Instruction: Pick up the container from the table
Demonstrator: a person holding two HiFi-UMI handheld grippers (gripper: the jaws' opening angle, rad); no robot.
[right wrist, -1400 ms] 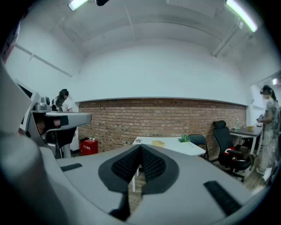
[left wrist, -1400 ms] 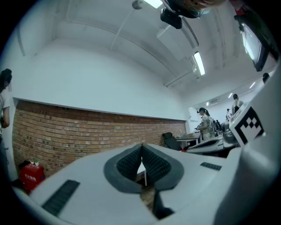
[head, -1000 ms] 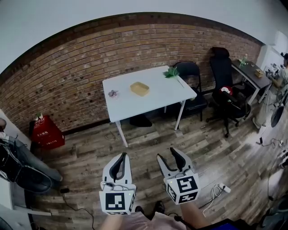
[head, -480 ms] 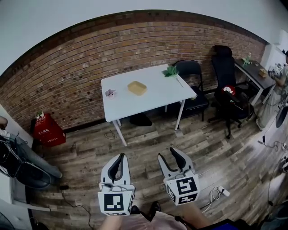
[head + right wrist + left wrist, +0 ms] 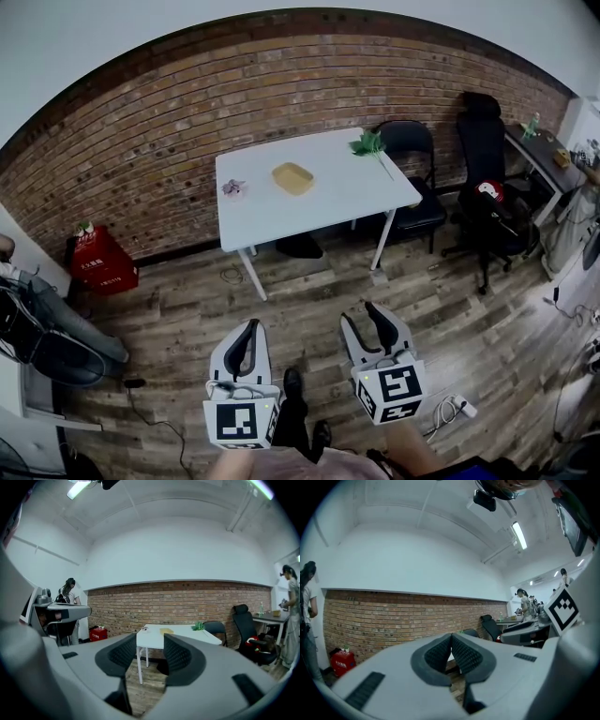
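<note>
A shallow tan container (image 5: 292, 177) lies on the white table (image 5: 328, 202) against the brick wall, far ahead of both grippers. In the right gripper view the container (image 5: 166, 630) shows small on the table (image 5: 180, 637), beyond the jaws. My left gripper (image 5: 248, 336) is held over the wooden floor, its pads (image 5: 461, 653) closed tip to tip on nothing. My right gripper (image 5: 367, 319) is beside it and open; its jaws have just been closing slightly, with nothing between them.
A small pink object (image 5: 233, 187) and a green object (image 5: 367, 143) also lie on the table. Black chairs (image 5: 412, 178) and an office chair (image 5: 492, 192) stand to the right, a red box (image 5: 103, 267) to the left. A cable (image 5: 450, 408) lies on the floor.
Both grippers have moved forward toward the table, the right one a little to the right. A shoe has come into view between them. The table has shifted slightly in the picture.
</note>
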